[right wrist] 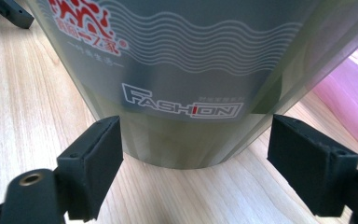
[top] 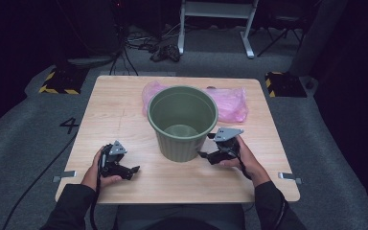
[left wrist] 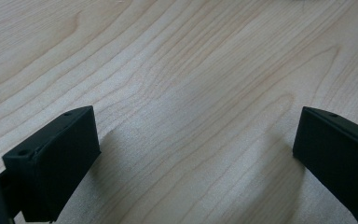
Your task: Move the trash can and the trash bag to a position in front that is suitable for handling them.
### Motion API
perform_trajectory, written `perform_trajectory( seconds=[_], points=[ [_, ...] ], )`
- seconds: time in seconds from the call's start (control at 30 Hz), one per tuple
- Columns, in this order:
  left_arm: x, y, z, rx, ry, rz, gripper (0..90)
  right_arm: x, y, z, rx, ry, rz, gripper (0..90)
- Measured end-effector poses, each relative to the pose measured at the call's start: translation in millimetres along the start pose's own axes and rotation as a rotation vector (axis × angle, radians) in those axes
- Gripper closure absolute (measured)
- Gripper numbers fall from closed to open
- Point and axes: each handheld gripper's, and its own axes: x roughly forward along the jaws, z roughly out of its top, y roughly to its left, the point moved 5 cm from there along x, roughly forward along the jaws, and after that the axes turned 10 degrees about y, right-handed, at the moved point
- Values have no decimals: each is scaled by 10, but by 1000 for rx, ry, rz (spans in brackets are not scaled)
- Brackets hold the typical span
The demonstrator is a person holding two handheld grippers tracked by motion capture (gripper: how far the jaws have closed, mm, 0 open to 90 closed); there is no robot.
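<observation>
Two grippers on the go here, both with their jaws spread wide and nothing between them. The left gripper (top: 133, 169) sits low over the near left part of the wooden table (top: 124, 105), held in the person's left hand (top: 96, 170), and its own view looks straight down at bare wood grain between the two black jaws. The right gripper (top: 202, 154) is just beside the foot of the green bin (top: 182, 122), pointing at it from the right, with the right hand (top: 242, 155) wrapped round the back of it. In the right gripper view the bin's lower wall stands close ahead of the open jaws, printed with wavy white lines, a red logo and the word FASHION; can't tell if the jaws touch it. The bin stands upright about mid table, open top up, looks empty inside. Behind it lies a crumpled pink plastic bag (top: 230, 103), flat on the table toward the far edge, partly hidden by the rim.
</observation>
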Motion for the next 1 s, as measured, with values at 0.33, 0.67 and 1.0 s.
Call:
perform_trajectory(
  seconds=[0.33, 0.67, 1.0],
  points=[
    [-2, 0, -1, 2, 2, 1, 1, 113, 99, 118, -13, -16, 1, 196],
    [-5, 2, -2, 3, 1, 7, 3, -177, -324, -213, 78, 19, -148, 248],
    [1, -9, 2, -7, 1, 8, 2, -572, -1204, -641, 296, 40, -385, 348]
  ],
)
